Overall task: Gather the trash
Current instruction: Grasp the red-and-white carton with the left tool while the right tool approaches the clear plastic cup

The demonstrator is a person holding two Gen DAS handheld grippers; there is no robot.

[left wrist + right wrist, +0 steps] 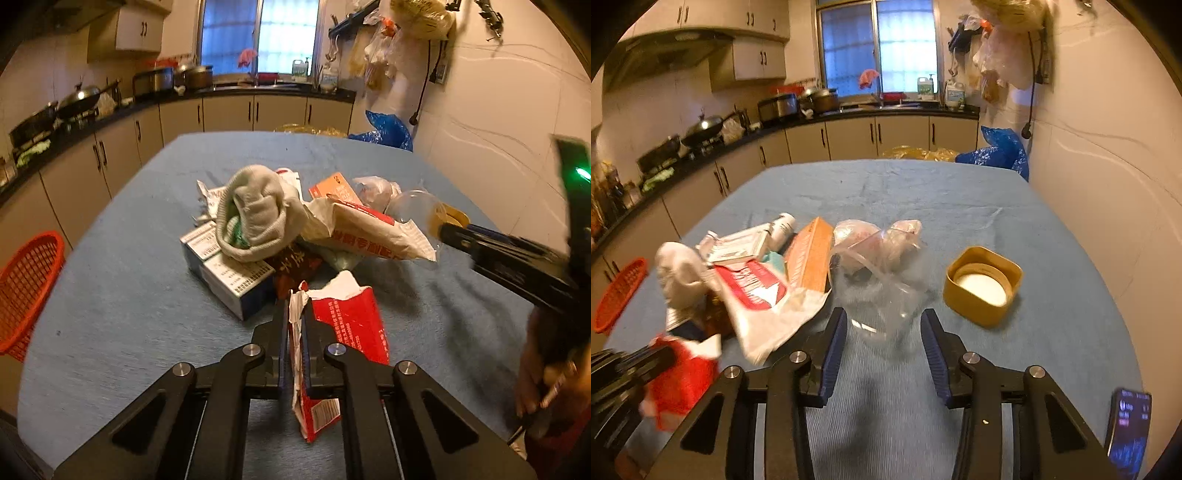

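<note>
My left gripper is shut on a torn red and white paper packet, held over the blue table; it also shows in the right wrist view. Beyond it lies a trash pile: a grey sock, white boxes, a white and red bag, an orange box. My right gripper is open, its jaws on either side of a clear plastic cup. A tan square lid lies to the right of the cup. A knotted plastic bag lies behind the cup.
A red mesh basket sits off the table's left edge, also in the right wrist view. A phone lies at the near right. Kitchen counters run along the left and back. A blue bag sits behind the table.
</note>
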